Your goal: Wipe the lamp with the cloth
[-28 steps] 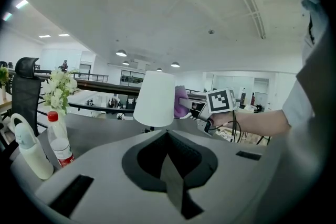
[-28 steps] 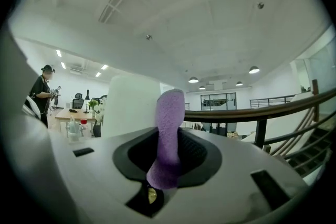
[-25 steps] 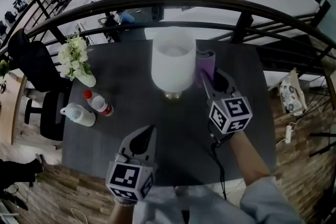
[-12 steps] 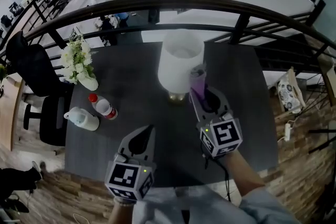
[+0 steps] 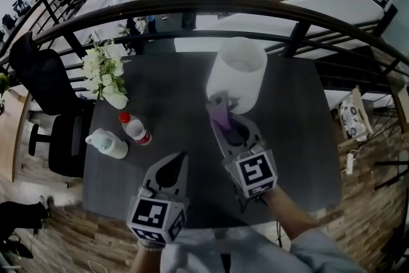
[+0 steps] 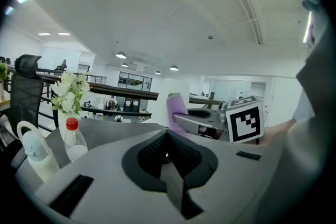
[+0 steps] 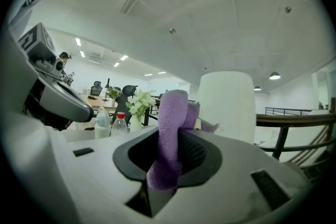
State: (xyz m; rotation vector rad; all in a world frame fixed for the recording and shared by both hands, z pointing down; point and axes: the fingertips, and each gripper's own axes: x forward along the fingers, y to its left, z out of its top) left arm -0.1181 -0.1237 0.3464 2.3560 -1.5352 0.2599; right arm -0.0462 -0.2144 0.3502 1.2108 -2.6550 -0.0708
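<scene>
Right gripper (image 5: 219,117): jaws clamped on one purple cloth (image 5: 220,113), which stands folded above the jaw tips, soft and nubby in texture. Left gripper (image 5: 181,162): jaws together, nothing between them, held low at the near edge of the dark table (image 5: 166,86), well apart from the lamp. One lamp (image 5: 236,77) stands at the far centre-right of the table: plain white shade, open at the top, slightly tapered. The cloth sits just beside the shade's near-left lower edge; contact cannot be confirmed. At the left of the table: one vase of white flowers (image 5: 105,77), one clear red-capped bottle (image 5: 136,129), and one white handled jug (image 5: 108,144) beside it
</scene>
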